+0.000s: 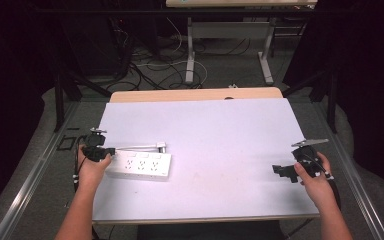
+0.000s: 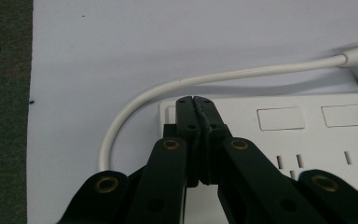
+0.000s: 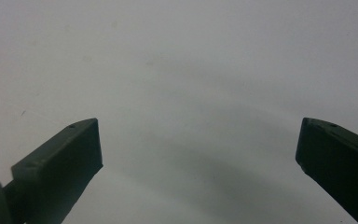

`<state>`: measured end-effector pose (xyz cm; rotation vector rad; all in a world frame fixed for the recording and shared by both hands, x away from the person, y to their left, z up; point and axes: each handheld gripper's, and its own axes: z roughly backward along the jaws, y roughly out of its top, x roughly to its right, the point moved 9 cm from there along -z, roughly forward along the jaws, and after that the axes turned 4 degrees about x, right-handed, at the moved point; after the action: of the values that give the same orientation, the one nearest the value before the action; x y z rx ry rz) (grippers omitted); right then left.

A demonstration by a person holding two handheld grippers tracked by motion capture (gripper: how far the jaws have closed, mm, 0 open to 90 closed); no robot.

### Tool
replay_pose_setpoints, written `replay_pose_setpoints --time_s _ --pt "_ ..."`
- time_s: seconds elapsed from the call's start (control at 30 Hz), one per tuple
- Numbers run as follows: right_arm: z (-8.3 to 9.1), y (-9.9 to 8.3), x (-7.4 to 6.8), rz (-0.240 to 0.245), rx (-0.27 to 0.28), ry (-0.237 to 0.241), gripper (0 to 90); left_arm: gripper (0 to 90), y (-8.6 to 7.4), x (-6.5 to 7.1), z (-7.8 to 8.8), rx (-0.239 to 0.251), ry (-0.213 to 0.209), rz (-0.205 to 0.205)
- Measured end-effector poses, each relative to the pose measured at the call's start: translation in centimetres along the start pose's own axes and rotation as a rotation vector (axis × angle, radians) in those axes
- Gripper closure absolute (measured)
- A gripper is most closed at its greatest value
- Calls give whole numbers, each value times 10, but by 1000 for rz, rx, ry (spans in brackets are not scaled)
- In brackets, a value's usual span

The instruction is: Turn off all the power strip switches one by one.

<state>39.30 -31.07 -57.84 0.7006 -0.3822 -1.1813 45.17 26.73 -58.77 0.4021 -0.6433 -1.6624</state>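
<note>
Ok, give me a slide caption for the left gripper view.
Left gripper, jaws shut, poised at the end of a white power strip whose cord loops across the table.

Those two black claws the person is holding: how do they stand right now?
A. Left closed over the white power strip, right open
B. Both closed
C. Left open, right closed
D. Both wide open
A: the left gripper has its jaws pressed together over the end of the power strip, while the right gripper has its jaws spread wide above bare table.

Power strip [image 1: 139,165] on table [image 1: 220,130] (left side)
</note>
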Motion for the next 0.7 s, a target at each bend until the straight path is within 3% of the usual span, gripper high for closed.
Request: replay_pose_setpoints --time_s 0.03,0.2,0.3,0.5,0.7 --pt "0 0 1 -4 -1 -4 0 900 -2 0 0 -26 -6 -4" --pt "0 -1 3 4 -2 -3 0 900 -3 0 -4 5 3 2" --pt "0 -1 3 2 0 -6 0 900 -5 -1 -4 -13 -7 0" --pt "1 -2 4 -4 0 -4 0 900 -7 2 -4 -53 33 -40" --pt "2 -1 3 4 5 -6 0 900 -7 1 -4 -24 18 -23"
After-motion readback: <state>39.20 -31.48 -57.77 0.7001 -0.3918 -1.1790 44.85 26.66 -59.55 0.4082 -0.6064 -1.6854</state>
